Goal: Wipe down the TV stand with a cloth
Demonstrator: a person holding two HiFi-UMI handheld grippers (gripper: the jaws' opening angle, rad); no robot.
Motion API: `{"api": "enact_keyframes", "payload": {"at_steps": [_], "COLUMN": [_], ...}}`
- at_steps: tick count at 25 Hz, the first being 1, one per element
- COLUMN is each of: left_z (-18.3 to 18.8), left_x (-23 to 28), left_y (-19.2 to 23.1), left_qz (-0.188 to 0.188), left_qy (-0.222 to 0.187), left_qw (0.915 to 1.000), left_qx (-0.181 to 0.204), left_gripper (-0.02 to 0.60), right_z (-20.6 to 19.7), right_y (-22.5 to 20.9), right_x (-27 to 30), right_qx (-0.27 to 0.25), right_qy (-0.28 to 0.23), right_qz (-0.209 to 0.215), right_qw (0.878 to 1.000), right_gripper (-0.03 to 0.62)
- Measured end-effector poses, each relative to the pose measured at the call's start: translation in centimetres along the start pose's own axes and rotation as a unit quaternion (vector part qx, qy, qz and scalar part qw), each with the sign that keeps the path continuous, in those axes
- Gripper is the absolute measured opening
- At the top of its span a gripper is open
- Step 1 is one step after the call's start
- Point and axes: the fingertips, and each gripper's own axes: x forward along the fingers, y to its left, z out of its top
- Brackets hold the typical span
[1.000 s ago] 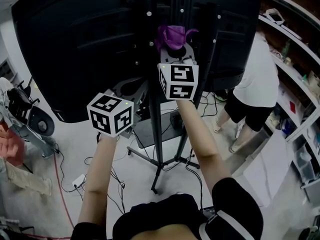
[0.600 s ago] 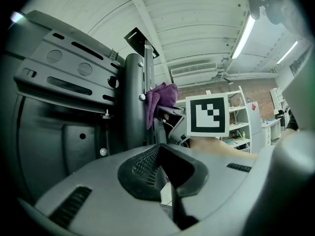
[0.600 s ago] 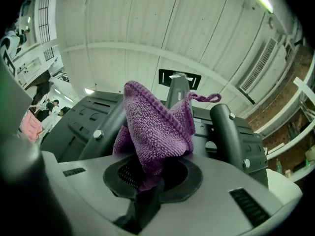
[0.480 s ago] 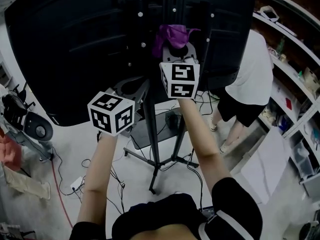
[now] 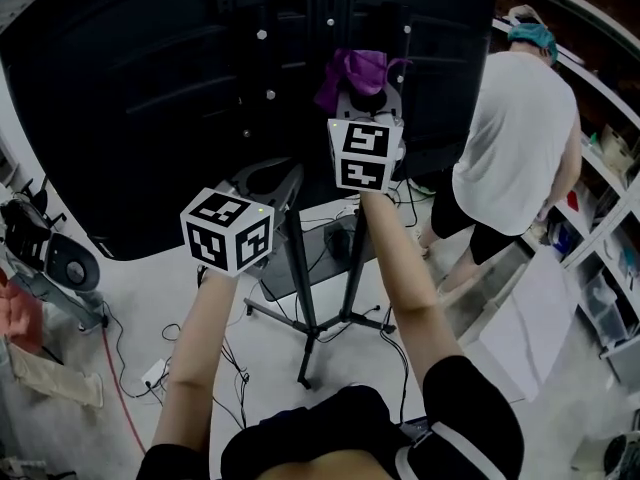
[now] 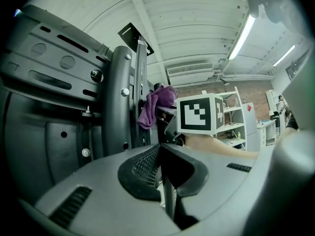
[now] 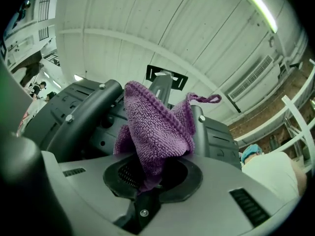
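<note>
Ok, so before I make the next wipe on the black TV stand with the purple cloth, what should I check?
1. Purple microfibre cloth held firmly in the right gripper: ok, the jaws are closed on its lower end.
2. Enough free cloth to wipe with: ok, a bunch stands out beyond the jaws.
3. Cloth pressed against the black metal TV stand: cannot tell, it sits right at the upper bracket but contact isn't clear.
4. Left gripper out of the way: ok, jaws together, empty, lower and to the left.
5. Space beside the stand free: not ok, a person in a white shirt stands close on the right.
</note>
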Motion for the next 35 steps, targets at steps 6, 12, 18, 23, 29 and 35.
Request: {"api": "enact_keyframes", "payload": {"at_steps": [6,12,18,23,29,35], "left_z": [0.7,1.1,2.4,3.2,3.5,3.2], "left_x": [1.7,4.8,7.9,10.3,12.9,14.3], "left_y": [-1.8,-5.0,-8.0,-9.7,-10.5,-9.0], "left_qz": [-0.011,-0.047,-0.068,-0.067,-0.053,-0.018], "left_qy": [-0.005,-0.009,-0.028,-0.037,-0.043,-0.04], "left_qw": [0.9999,0.9988,0.9972,0.997,0.9977,0.999], "left_qx": [0.001,-0.008,-0.009,-0.005,-0.003,-0.005], "left_gripper": [0.006,0.006,0.006,0.006,0.006,0.006], "right_z": [0.9,3.8,4.6,3.9,2.2,1.0], "right_y": [-1.2,-6.1,-12.5,-15.9,-17.5,-15.5], "right_x": [-1.7,-4.8,-5.6,-5.1,-3.0,1.3], "right_qx": [-0.003,0.014,0.018,0.021,0.037,0.041], "right_qy": [-0.011,-0.041,-0.049,-0.047,-0.044,-0.039], "right_qz": [0.017,0.002,-0.024,-0.025,0.001,0.059], "right_qw": [1.0,0.999,0.998,0.998,0.998,0.997], "right_gripper": [0.069,0.069,0.069,0.069,0.069,0.069]}}
